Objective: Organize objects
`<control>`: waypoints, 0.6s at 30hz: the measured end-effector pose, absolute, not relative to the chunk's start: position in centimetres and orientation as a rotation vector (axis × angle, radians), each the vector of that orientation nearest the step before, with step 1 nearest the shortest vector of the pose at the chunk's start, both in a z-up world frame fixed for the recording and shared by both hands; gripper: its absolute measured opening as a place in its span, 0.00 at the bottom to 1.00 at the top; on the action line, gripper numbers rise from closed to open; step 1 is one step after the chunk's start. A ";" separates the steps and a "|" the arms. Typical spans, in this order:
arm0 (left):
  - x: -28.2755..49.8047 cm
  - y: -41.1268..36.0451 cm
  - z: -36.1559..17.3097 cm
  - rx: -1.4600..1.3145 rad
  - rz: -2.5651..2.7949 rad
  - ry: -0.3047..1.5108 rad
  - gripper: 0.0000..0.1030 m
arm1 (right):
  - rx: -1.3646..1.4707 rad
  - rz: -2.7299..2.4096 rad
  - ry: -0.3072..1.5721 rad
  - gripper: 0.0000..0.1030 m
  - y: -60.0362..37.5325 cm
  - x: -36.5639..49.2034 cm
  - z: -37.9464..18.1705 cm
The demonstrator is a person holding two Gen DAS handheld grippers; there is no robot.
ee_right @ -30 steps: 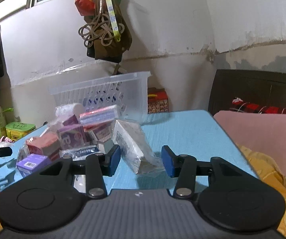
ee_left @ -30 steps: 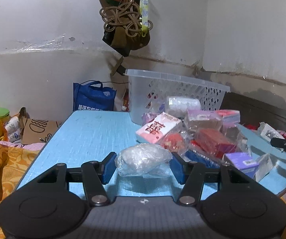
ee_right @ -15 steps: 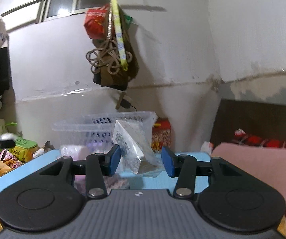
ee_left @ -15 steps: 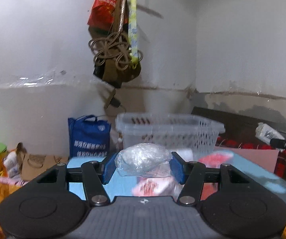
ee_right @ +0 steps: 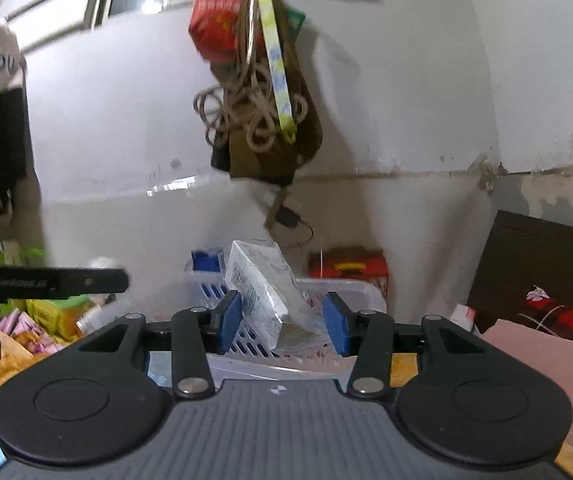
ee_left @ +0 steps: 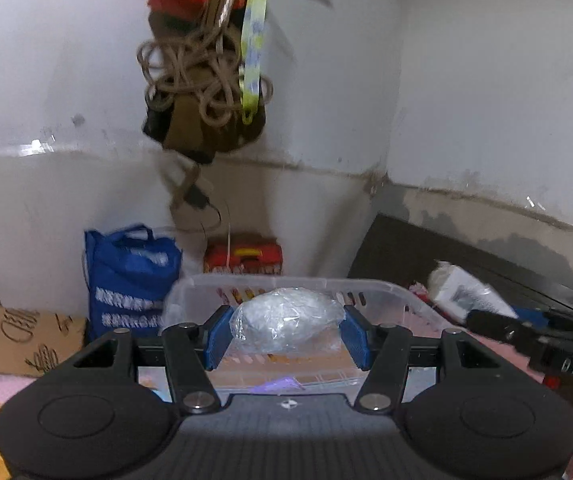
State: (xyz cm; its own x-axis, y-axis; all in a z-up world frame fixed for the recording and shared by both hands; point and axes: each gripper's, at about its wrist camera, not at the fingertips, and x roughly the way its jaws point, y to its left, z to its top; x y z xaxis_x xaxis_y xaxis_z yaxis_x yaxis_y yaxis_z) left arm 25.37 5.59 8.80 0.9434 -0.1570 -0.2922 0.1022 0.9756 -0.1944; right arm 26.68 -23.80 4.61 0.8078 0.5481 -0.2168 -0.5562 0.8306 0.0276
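My left gripper (ee_left: pixel 286 330) is shut on a white lump wrapped in clear plastic (ee_left: pixel 286 320) and holds it over the open top of the clear plastic basket (ee_left: pixel 398 292). My right gripper (ee_right: pixel 284 322) is shut on a white packet in clear wrap (ee_right: pixel 264 292), tilted, held above the same basket (ee_right: pixel 358 292). The right gripper and its packet (ee_left: pixel 462 292) show at the right of the left wrist view. The left gripper (ee_right: pixel 46 280) shows at the left of the right wrist view.
A blue shopping bag (ee_left: pixel 130 276), a red box (ee_left: pixel 242 258) and a cardboard piece (ee_left: pixel 26 336) stand behind the basket by the wall. A bundle of rope and bags (ee_left: pixel 206 80) hangs overhead. A dark headboard (ee_right: pixel 546 260) and pink bedding (ee_right: pixel 526 360) lie right.
Both grippers have lifted their loads off the blue table and carried them forward, ending over the basket. The pile of packets on the table has dropped out of view.
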 end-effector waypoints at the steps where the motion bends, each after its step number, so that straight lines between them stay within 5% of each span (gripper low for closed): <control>1: 26.1 5.3 8.4 -0.176 -0.124 0.321 0.63 | -0.046 0.594 0.223 0.48 -23.4 27.0 4.4; 4: 27.9 4.4 7.5 -0.123 -0.059 0.352 0.84 | -0.050 0.594 0.225 0.66 -22.9 27.7 3.8; 6: 27.9 4.7 7.3 -0.126 -0.053 0.372 0.87 | -0.042 0.591 0.243 0.88 -22.9 27.7 3.7; 8: 26.4 5.2 7.0 -0.133 -0.079 0.356 0.87 | -0.050 0.590 0.222 0.96 -23.3 26.9 3.9; 18: 11.1 7.1 -0.8 -0.271 -0.143 0.366 0.87 | 0.092 0.555 0.295 1.00 -31.2 15.2 -4.5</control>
